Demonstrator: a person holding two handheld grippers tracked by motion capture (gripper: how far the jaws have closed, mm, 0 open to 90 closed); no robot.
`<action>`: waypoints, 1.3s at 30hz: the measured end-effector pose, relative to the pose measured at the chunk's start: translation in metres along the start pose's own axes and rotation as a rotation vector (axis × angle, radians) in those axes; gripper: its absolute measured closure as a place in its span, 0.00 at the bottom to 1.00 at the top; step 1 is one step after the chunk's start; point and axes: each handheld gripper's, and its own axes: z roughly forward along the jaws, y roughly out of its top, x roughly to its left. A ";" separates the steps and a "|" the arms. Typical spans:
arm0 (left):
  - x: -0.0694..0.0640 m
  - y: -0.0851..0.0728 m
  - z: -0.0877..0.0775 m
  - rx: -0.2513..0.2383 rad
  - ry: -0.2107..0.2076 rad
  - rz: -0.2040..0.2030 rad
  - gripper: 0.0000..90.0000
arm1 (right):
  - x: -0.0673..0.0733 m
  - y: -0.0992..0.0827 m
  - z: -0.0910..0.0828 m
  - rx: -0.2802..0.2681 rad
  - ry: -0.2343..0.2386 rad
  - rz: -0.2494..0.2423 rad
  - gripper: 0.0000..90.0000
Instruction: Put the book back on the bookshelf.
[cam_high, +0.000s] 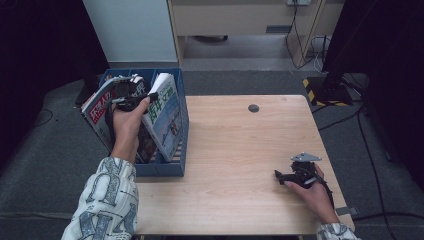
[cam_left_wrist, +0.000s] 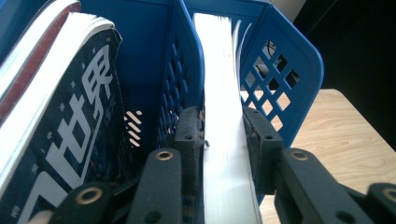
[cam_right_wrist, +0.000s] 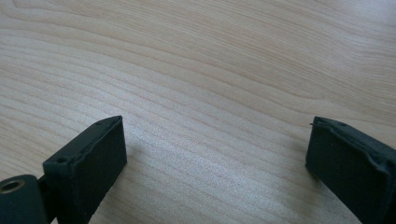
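Light wood table (cam_high: 235, 165) on grey carpet, blue file rack (cam_high: 177, 167) at its left edge. Left gripper (cam_left_wrist: 223, 128) reaches into the rack, jaws clamped on the white-edged magazine (cam_left_wrist: 219, 84) standing in the right compartment. Right gripper (cam_right_wrist: 215, 149) rests low over bare tabletop, jaws spread wide, nothing held

obstacle: blue file rack (cam_high: 176, 167), table's left | free: bare tabletop (cam_high: 235, 165) beside it
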 end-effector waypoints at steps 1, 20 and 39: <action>0.000 0.000 0.000 0.000 0.000 0.003 0.76 | 0.000 0.000 0.000 0.000 0.000 0.000 0.06; 0.001 -0.005 -0.002 -0.023 -0.008 0.067 0.37 | 0.000 0.000 0.000 0.000 0.001 -0.001 0.06; 0.004 -0.014 -0.012 -0.044 -0.084 0.127 0.25 | 0.000 0.000 0.000 0.000 0.001 -0.001 0.06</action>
